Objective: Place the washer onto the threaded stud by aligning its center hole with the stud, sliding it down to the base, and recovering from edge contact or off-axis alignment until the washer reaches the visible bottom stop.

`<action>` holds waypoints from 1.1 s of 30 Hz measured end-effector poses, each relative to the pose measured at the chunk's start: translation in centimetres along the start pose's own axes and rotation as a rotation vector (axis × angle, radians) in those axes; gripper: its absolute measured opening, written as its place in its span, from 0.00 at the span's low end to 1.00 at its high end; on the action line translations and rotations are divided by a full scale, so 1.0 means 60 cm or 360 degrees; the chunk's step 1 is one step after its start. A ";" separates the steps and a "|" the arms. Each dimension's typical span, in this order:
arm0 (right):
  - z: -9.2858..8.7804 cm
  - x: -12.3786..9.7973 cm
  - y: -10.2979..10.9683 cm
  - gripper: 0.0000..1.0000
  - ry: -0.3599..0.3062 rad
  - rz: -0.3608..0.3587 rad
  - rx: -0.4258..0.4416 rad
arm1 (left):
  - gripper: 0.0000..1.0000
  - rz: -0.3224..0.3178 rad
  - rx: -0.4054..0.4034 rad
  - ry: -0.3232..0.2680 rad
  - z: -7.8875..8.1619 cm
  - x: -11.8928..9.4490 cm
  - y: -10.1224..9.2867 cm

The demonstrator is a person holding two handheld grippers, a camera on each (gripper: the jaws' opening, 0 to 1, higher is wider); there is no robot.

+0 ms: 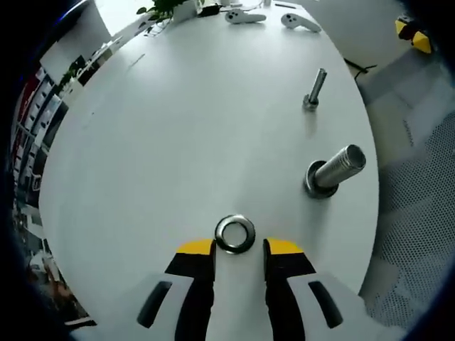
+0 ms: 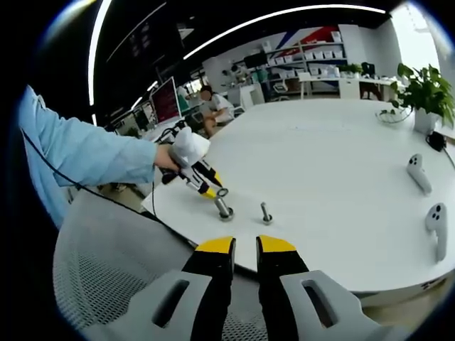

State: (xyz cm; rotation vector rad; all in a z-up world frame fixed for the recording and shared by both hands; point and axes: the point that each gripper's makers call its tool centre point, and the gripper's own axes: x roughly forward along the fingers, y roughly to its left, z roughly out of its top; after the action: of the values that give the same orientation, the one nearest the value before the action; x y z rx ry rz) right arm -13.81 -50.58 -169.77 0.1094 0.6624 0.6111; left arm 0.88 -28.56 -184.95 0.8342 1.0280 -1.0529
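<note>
The steel washer (image 1: pixel 235 234) lies flat on the white table (image 1: pixel 178 142), just beyond my left gripper (image 1: pixel 239 249). That gripper is open, its yellow-tipped jaws standing to either side of the washer's near edge without holding it. The thick threaded stud (image 1: pixel 334 170) stands on its base to the right of the washer. In the right gripper view a hand in a blue sleeve holds the left gripper (image 2: pixel 211 190) by the washer (image 2: pixel 222 192) and the stud (image 2: pixel 225 209). My right gripper (image 2: pixel 245 246) hovers off the table edge, its jaws narrowly open with nothing between them.
A thinner bolt (image 1: pixel 314 89) (image 2: pixel 265 213) stands farther along the table. Two white controllers (image 1: pixel 245 15) (image 2: pixel 417 172) and a potted plant (image 2: pixel 426 89) sit at the far side. A mesh chair (image 2: pixel 106 263) is below the table edge. A person sits in the background.
</note>
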 end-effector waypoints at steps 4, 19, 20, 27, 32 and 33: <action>-0.001 0.000 0.000 0.14 0.0004 -0.0001 -0.0003 | 0.25 -0.0019 -0.0032 -0.0016 0.003 0.002 0.004; -0.001 0.000 -0.001 0.14 0.0002 -0.0011 0.0001 | 0.33 -0.0072 -0.0079 -0.0029 0.013 0.009 -0.002; -0.001 -0.001 -0.001 0.14 0.0001 -0.0012 0.0003 | 0.33 -0.0073 -0.0086 -0.0027 0.013 0.009 -0.002; 0.000 -0.001 -0.003 0.14 -0.0003 -0.0019 0.0010 | 0.32 -0.0075 -0.0095 -0.0033 0.013 0.009 -0.003; 0.000 -0.002 -0.003 0.14 -0.0006 -0.0023 0.0014 | 0.21 -0.0060 -0.0100 0.0036 0.007 0.015 -0.001; 0.000 -0.002 -0.004 0.14 -0.0008 -0.0024 0.0016 | 0.21 -0.0058 -0.0103 0.0039 0.007 0.015 -0.001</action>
State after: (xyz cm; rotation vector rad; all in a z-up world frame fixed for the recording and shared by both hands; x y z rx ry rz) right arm -13.77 -50.83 -169.74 0.1152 0.6610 0.5928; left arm 1.06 -29.23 -185.65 0.7800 1.0959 -1.0371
